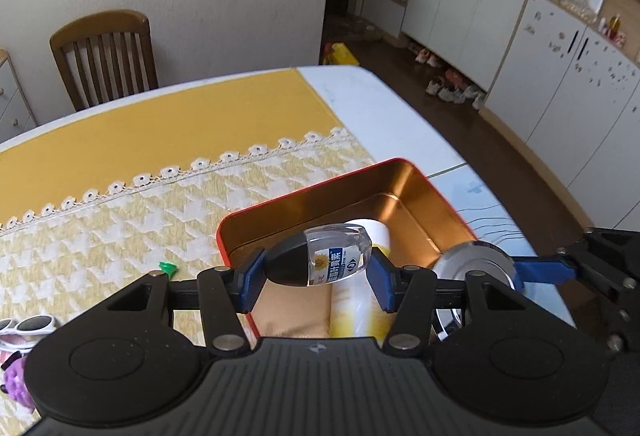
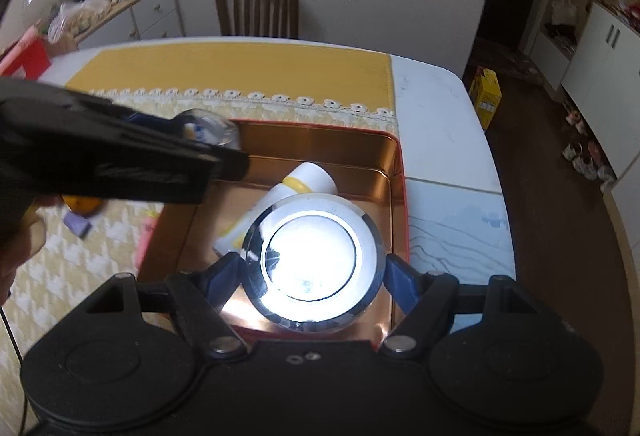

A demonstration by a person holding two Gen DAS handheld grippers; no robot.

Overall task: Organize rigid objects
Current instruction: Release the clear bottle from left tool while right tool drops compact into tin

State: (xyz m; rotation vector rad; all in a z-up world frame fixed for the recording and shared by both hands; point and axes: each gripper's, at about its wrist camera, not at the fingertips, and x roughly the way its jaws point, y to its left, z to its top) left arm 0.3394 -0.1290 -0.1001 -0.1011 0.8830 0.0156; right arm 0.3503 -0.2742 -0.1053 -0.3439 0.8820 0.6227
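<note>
Nearest us, our left tongs [image 1: 316, 272] were clenched on a small clear bottle [image 1: 334, 256] above the red tin [image 1: 420, 179]; our right tongs [image 2: 312, 272] gripped a shiny round metal piece [image 2: 314, 264] over it too. One white-and-yellow tube [image 2: 296, 191] already lay inside. Sunglasses [image 1: 28, 326] and, seemingly, a few small items remained on the desk [image 1: 380, 107], so we judged sorting roughly midway.

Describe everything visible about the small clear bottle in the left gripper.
The small bottle is clear plastic with a dark, rounded cap and a blue-and-white label bearing a yellow flower. It lies tilted on its side, cap toward the left, clamped between the blue pads of the left gripper. It hangs above the open red tin, over a white and yellow tube lying inside. Only the pads touch it.
</note>
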